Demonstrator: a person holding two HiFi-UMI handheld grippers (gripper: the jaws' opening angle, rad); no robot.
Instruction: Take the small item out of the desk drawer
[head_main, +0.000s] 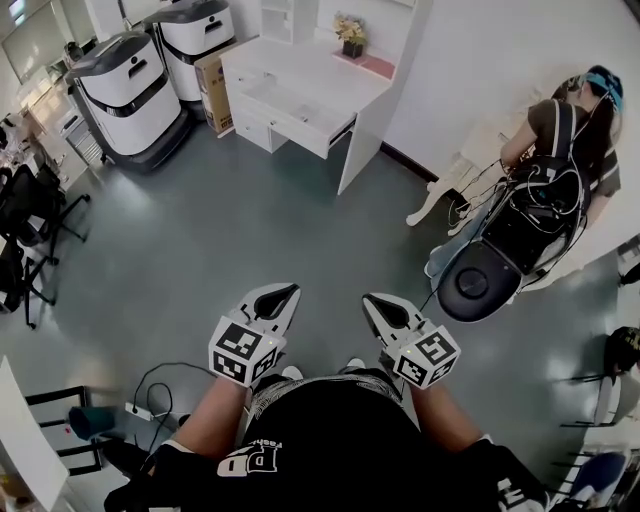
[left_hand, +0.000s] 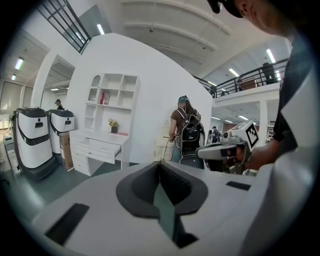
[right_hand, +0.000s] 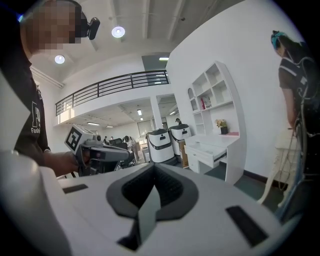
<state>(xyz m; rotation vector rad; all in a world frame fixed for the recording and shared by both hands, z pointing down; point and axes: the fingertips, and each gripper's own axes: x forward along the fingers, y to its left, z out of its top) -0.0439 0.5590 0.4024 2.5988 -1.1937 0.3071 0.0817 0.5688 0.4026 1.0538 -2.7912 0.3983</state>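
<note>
Grey floor (head_main: 250, 230) is spreading wide between the person and a white surface (head_main: 320, 70) that is standing against the far wall. Its drawer (head_main: 292, 108) is hanging pulled out. From this far off its inside is showing only pale white, so the small item cannot be made out. A potted plant (head_main: 352, 38) is sitting at the back of the surface, under the shelves (left_hand: 107, 97). Just beside the surface a cardboard box (head_main: 214, 92) is standing, and next to it two tall white machines (head_main: 128, 95). Nothing is lying on the floor between the person and the drawer. Off to the right another person wearing a backpack (head_main: 560, 150) is standing by a black seat (head_main: 478, 283). The left claw (head_main: 283, 297) and the right claw (head_main: 378, 305) are hanging side by side at waist height, well apart from the drawer, each pinched fully together and gripping nothing.
</note>
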